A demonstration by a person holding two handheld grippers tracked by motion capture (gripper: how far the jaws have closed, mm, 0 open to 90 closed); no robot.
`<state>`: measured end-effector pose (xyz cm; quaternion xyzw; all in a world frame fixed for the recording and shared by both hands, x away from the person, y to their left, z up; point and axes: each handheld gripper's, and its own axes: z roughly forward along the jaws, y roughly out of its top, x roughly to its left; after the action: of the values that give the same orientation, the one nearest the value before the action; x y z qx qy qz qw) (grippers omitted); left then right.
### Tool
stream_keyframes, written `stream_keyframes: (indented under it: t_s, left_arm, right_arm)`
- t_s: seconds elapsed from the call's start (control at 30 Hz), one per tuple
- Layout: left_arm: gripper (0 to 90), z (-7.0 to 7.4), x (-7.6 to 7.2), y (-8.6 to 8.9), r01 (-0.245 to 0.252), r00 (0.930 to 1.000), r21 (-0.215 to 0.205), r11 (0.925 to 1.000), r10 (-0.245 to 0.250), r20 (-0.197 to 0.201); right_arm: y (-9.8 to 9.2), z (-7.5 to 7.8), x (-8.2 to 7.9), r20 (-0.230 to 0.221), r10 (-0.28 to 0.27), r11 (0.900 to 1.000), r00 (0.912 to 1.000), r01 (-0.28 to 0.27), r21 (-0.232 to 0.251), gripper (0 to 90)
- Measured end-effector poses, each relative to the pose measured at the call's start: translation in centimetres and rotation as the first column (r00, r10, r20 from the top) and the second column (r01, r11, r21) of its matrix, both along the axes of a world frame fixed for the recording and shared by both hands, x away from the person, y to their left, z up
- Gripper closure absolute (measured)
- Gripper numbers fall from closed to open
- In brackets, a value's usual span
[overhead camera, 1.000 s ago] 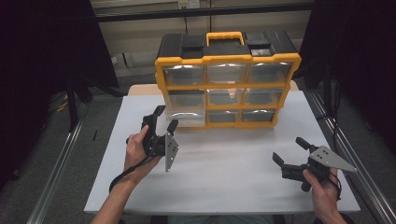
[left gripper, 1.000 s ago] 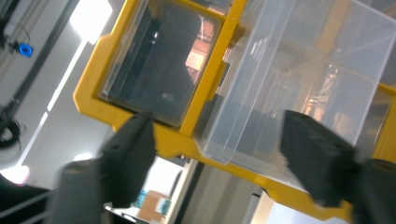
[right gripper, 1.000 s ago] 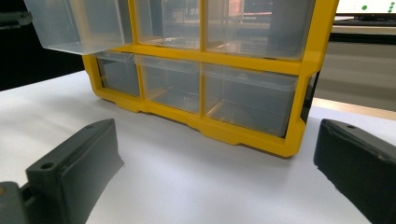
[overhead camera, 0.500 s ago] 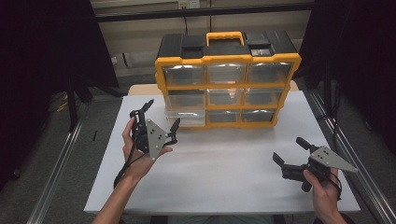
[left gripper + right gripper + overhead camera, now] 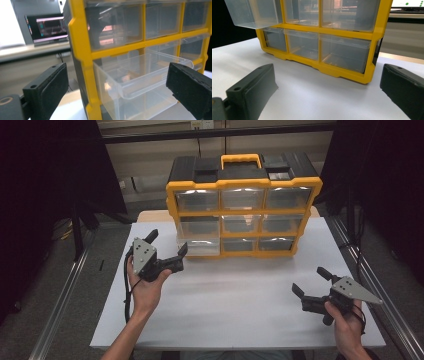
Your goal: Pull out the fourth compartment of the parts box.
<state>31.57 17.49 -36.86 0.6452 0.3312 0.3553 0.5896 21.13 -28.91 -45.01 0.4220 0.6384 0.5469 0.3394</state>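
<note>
Left gripper (image 5: 165, 251) now off the drawer (image 5: 199, 241), w/ jaws spread wide & nothing between them; just been opening. A sec ago: same gripper at the front of that drawer, jaws narrower. Since then pulled back toward 7 o'clock & lifted a bit, tips aimed at 2 o'clock toward the drawer. Seen from left gripper view: clear drawer (image 5: 140, 82) sticking out of the yellow frame, framed between the two black jaws but not touched.

Drawer itself: middle row, leftmost bay of the yellow organizer (image 5: 244, 205), which stands at 12 o'clock on the white table (image 5: 235, 305). Part-way out, front proud of the frame; looks empty, tho hard to be sure thru the clear plastic. Other drawers flush.

Right gripper (image 5: 311, 285) at 4 o'clock, low over the table, jaws wide, holding nothing, unchanged vs. a sec ago. Right gripper view: organizer bottom row (image 5: 322, 50) ahead, well apart.

Meaning, as a guess: pull on the drawer prob. done, release just made. Next likely either a re-grip to draw it fully out, or sth to go in. Risk: drawer tipping if drawn much further.
</note>
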Motion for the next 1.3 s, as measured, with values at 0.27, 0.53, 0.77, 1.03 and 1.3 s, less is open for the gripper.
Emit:
stream_keyframes:
  t_s: [0.27,0.53,0.77,1.03,1.3]
  left_arm:
    - [2.6,-1.7,-0.2,0.9,0.001,0.9984,-0.055,0.9985,-0.004,-0.056]
    - [2.3,-4.9,-0.5,1.6,-0.004,0.9972,-0.016,0.9999,0.003,-0.075]
    - [3.2,-6.9,-0.7,2.0,-0.025,0.9942,0.037,0.9990,0.028,-0.103]
    - [3.4,-6.7,-2.4,3.3,-0.009,0.9927,0.008,0.9999,0.010,-0.120]
    - [2.2,-6.3,-4.0,6.1,-0.025,0.9899,0.002,0.9997,0.025,-0.140]
  right_arm:
    - [-0.3,-0.3,0.2,-0.015,0.000,1.000,0.9999,0.000,0.013,0.1]
    - [-0.1,-0.3,0.3,-0.018,-0.002,1.000,0.9998,0.002,0.005,0.1]
    - [-0.2,-0.2,0.2,-0.016,-0.011,1.000,0.9998,0.011,-0.001,0.1]
    - [-0.1,-0.2,0.2,-0.015,-0.012,1.000,0.9998,0.012,-0.005,0.1]
    - [-0.2,-0.3,0.3,-0.023,-0.016,1.000,0.9996,0.016,-0.008,0.1]
